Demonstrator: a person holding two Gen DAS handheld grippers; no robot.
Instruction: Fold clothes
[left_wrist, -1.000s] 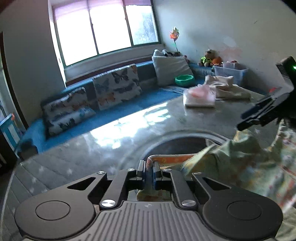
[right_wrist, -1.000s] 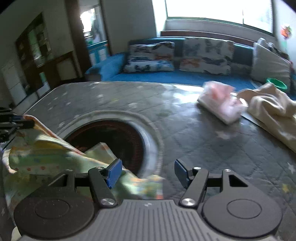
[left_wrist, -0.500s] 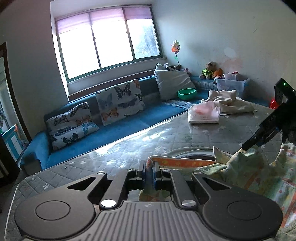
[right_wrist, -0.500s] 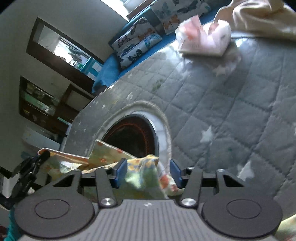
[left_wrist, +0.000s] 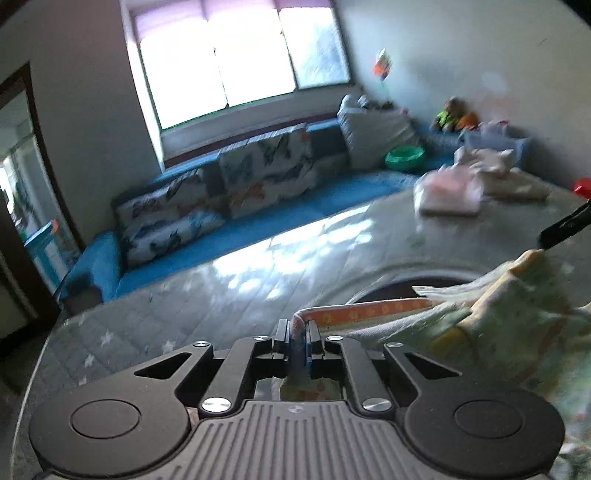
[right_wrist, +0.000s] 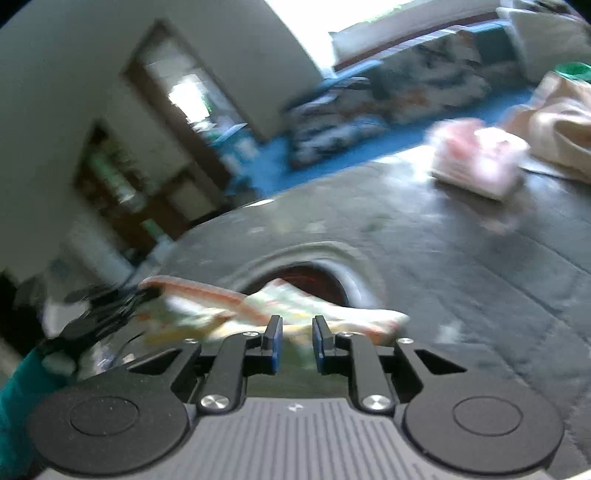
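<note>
left gripper clamped the printed garment's orange hem beside the round hole; right gripper gripped its fold; beyond the hole, open quilted tabletop.

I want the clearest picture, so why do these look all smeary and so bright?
Left wrist view: the window glares white, its light shining off the table. Right wrist view: everything's smeared, especially the pink folded pile; only the right claw looks sharp.
</note>
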